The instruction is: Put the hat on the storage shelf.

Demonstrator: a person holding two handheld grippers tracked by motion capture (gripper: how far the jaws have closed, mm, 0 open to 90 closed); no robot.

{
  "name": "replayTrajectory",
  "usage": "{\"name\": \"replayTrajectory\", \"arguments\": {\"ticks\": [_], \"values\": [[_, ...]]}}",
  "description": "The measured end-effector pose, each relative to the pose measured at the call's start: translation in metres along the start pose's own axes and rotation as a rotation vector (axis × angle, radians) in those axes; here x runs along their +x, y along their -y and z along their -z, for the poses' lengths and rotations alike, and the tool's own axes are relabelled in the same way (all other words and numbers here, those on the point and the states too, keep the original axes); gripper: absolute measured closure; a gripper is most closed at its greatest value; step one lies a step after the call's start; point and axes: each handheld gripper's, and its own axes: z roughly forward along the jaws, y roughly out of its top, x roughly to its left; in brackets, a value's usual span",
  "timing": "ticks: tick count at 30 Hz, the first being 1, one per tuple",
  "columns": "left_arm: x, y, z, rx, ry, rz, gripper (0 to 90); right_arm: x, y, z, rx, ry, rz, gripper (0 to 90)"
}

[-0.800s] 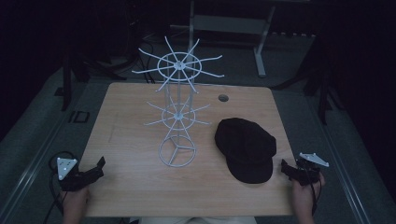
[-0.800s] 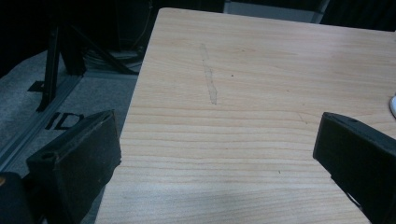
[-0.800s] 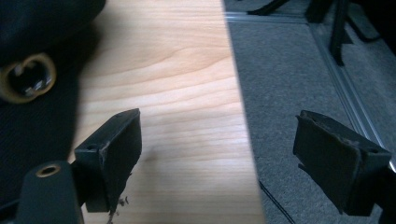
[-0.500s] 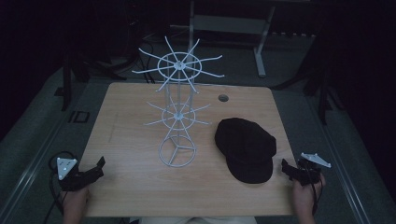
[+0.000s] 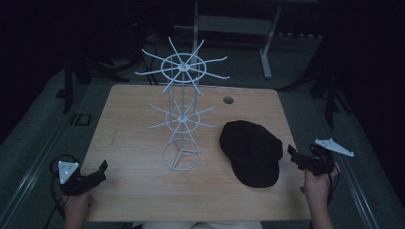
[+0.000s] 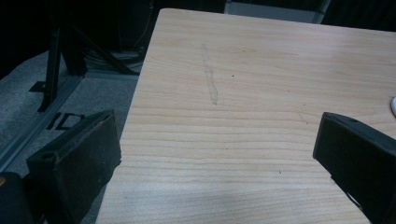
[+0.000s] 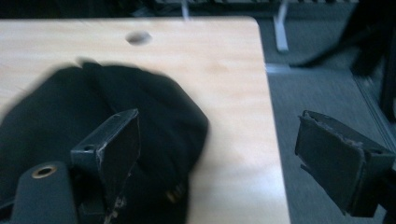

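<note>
A black cap (image 5: 251, 151) lies flat on the right half of the wooden table (image 5: 133, 129); the right gripper view has the cap (image 7: 51, 121) at its left. A white wire rack (image 5: 180, 109) with two tiers of radiating hooks stands upright at the table's middle. My right gripper (image 5: 292, 153) hovers open at the table's right edge, just right of the cap, its jaws wide apart and empty. My left gripper (image 5: 101, 168) sits open at the front left corner over bare wood, nothing between its jaws.
A round cable hole (image 5: 229, 100) sits near the table's far edge. Grey floor (image 5: 33, 143) surrounds the table, with dark stands (image 5: 71, 81) at the left and a metal frame (image 5: 267, 43) behind. Bare wood lies between the rack and the left gripper.
My right gripper has edged slightly toward the cap. The left gripper, cap and rack stay where they were.
</note>
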Motion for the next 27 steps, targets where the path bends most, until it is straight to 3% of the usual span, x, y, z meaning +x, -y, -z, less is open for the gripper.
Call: {"name": "replayTrajectory", "arguments": {"ticks": [4,5,7,10,18,27], "values": [[0.000,0.000,0.000,0.000,0.000,-0.002,1.4,0.009,-0.015,0.000,-0.013,-0.031,0.023,13.9],[0.000,0.000,0.000,0.001,0.001,0.000,1.5,0.017,-0.026,-0.004,-0.015,-0.069,0.043,15.1],[0.000,0.000,0.000,0.002,0.001,-0.001,1.4,0.025,-0.032,-0.010,-0.005,-0.086,0.070,15.0],[0.000,0.000,0.000,0.000,0.001,0.000,1.4,0.035,-0.039,-0.019,-0.010,-0.144,0.072,14.5],[0.000,0.000,0.000,0.003,0.003,-0.001,1.4,0.067,-0.052,-0.045,0.019,-0.153,0.110,11.1],[0.000,0.000,0.000,0.005,0.006,-0.001,1.5,0.088,-0.056,-0.085,0.106,-0.196,0.078,17.3]]}}
